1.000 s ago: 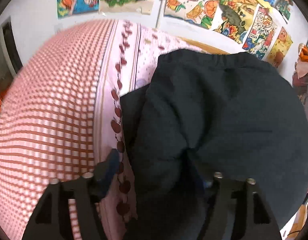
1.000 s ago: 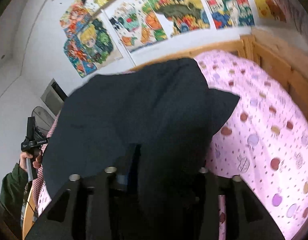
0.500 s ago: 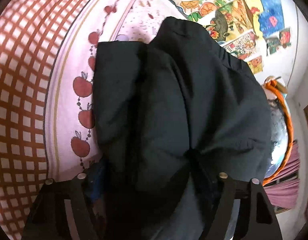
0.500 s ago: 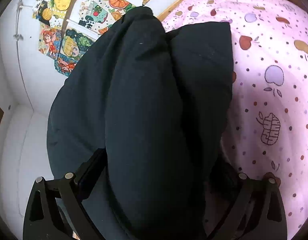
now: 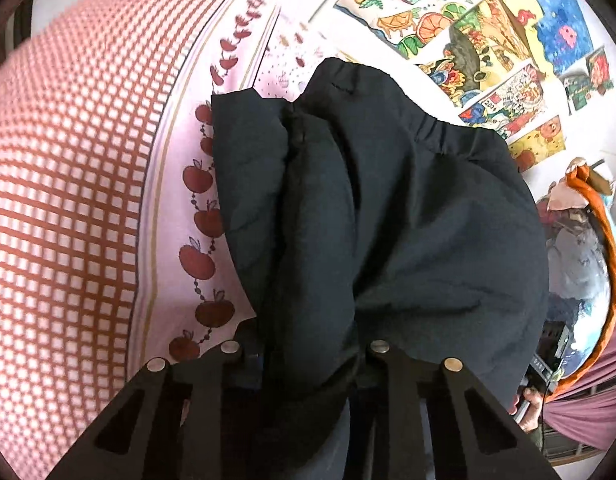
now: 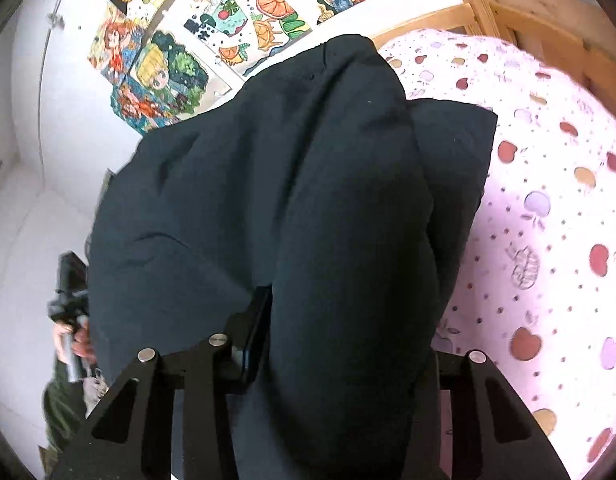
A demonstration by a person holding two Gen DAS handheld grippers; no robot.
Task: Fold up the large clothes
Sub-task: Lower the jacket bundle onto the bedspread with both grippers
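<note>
A large dark navy padded garment (image 5: 388,200) with a gathered elastic hem lies heaped on the bed. A thick fold of it is bunched between the jaws of my left gripper (image 5: 308,344), which are closing and squeeze the cloth. In the right wrist view the same garment (image 6: 247,180) bulges up between the jaws of my right gripper (image 6: 348,332), also closing and pressing on a fat roll of fabric. The right gripper's left finger (image 6: 255,320) shows against the cloth; the other is hidden under it.
A red-checked cover (image 5: 67,160) with an apple border lies left of the garment. A pink apple-print sheet (image 6: 548,220) spreads to the right, edged by a wooden bed frame (image 6: 528,12). Colourful posters (image 6: 227,20) hang on the wall behind. A hand (image 6: 71,340) holds the other gripper's handle.
Both grippers' jaws have narrowed onto bunched folds of the dark garment. The right jaws first opened wide, then closed in. The left view has tipped back up towards the wall.
</note>
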